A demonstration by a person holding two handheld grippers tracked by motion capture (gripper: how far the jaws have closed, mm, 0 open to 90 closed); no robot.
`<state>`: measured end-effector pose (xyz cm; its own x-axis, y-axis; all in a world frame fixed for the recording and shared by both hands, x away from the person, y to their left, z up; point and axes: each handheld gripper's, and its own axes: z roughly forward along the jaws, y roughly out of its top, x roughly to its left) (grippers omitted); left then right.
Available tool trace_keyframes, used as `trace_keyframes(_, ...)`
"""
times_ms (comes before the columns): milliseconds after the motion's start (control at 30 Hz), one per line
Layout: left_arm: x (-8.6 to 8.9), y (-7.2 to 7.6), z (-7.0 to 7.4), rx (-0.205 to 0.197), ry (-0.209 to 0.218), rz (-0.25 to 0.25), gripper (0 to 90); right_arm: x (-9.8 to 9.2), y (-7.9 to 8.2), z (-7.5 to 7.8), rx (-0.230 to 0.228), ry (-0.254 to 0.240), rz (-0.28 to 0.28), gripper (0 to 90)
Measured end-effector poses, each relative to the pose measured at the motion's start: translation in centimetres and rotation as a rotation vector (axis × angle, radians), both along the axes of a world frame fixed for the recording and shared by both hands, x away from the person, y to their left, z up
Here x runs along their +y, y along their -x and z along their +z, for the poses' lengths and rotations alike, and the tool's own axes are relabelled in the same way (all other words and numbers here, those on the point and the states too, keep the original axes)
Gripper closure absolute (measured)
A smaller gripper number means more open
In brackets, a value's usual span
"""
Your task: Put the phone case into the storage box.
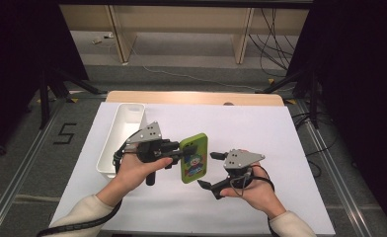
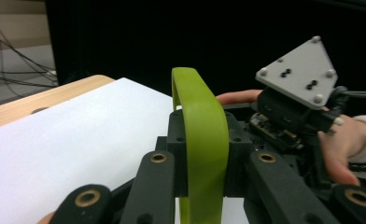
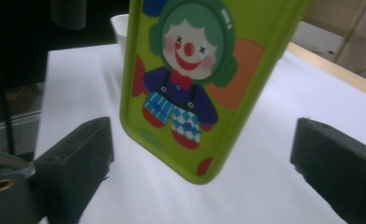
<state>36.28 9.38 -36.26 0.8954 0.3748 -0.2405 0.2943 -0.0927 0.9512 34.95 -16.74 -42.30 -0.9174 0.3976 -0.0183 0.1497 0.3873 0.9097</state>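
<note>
The left gripper (image 1: 177, 150) has its jaws clamped on one long edge of a green phone case (image 1: 194, 158), which stands on edge above the white table cover (image 1: 260, 128). In the left gripper view the case's green rim (image 2: 202, 140) rises straight up between the two black jaws. Just beyond the case's far side, the right gripper (image 1: 209, 170) faces it with jaws spread wide and holding nothing; in the right gripper view the clown picture on the case (image 3: 190, 70) hangs between and ahead of those jaws, touching neither. Behind the left gripper, on the cover, sits a white rectangular bin (image 1: 113, 148).
</note>
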Motion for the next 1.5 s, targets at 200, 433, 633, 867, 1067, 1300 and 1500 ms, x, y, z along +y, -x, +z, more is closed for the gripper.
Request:
trace_keyframes(200,-0.1,0.2,0.1,0.006,0.017,-0.034,77.5,0.4,-0.5,-1.0,0.042,-0.014,0.067,17.8)
trace_keyframes(433,-0.4,0.4,0.1,0.009,0.035,-0.077,77.4,0.4,-0.7,-1.1,0.079,-0.054,0.119,23.6)
trace_keyframes(633,-0.6,0.4,0.1,0.009,0.045,-0.095,77.4,0.5,-0.7,-1.2,0.097,-0.075,0.143,32.5)
trace_keyframes(867,-0.6,0.4,0.0,0.004,0.058,-0.108,77.4,0.5,-0.7,-1.1,0.115,-0.102,0.176,47.2)
trace_keyframes(1067,-0.4,0.2,-0.1,-0.001,0.068,-0.104,77.1,0.4,-0.8,-1.0,0.113,-0.097,0.203,57.8)
trace_keyframes(1300,-0.5,0.0,-0.3,-0.019,0.079,-0.093,75.8,0.0,-1.1,-1.2,0.153,-0.139,0.212,73.3)
trace_keyframes(1500,-0.7,0.2,-0.3,-0.059,0.078,-0.066,64.4,-0.3,-1.1,-1.1,0.209,-0.185,0.199,86.0)
